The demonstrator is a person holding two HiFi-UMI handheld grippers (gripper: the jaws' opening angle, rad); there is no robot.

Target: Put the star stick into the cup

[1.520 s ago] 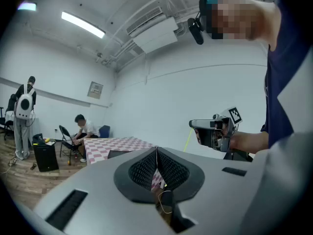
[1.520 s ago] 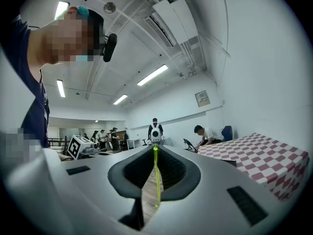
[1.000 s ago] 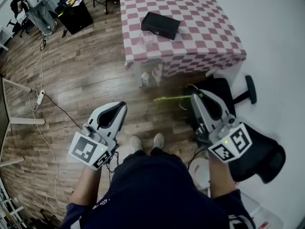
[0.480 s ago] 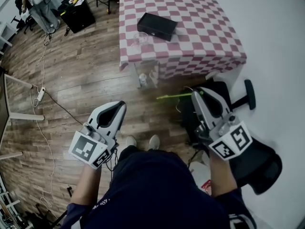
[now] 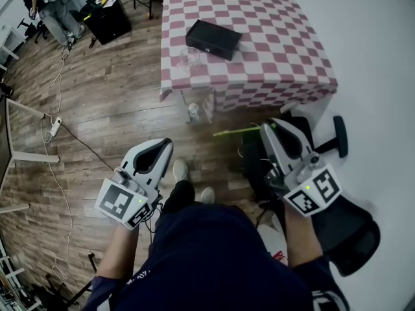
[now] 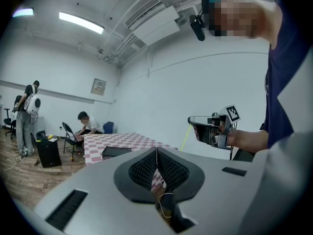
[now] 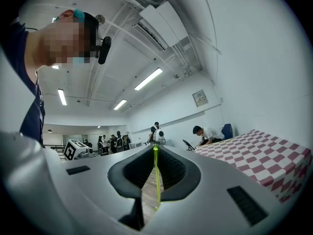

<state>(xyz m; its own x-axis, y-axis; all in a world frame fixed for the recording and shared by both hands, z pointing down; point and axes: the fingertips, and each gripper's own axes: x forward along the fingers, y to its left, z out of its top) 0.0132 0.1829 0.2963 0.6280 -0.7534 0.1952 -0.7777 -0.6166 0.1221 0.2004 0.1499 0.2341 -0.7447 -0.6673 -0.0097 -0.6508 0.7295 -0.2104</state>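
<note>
A thin green star stick [image 5: 237, 133] juts out to the left from my right gripper [image 5: 266, 129], which is shut on it. In the right gripper view the star stick [image 7: 156, 177] runs along the seam between the closed pads of the right gripper [image 7: 155, 150]. The clear cup [image 5: 188, 57] stands on the checkered table [image 5: 272, 63], near its front left corner and well ahead of both grippers. My left gripper [image 5: 162, 145] hangs over the wooden floor, shut and empty. From the left gripper [image 6: 156, 152] view the right gripper [image 6: 210, 129] and stick [image 6: 186, 137] show at right.
A black box [image 5: 213, 39] lies on the table beside the cup. A black office chair [image 5: 343, 212] sits under my right arm. A small bottle [image 5: 192, 111] stands on the floor under the table's front edge. Cables [image 5: 58, 148] trail across the floor at left. People stand at the room's far side.
The person has stepped forward, one foot now ahead of the other, and the table sits slightly nearer. Both grippers keep the same pose, the right still holding the stick.
</note>
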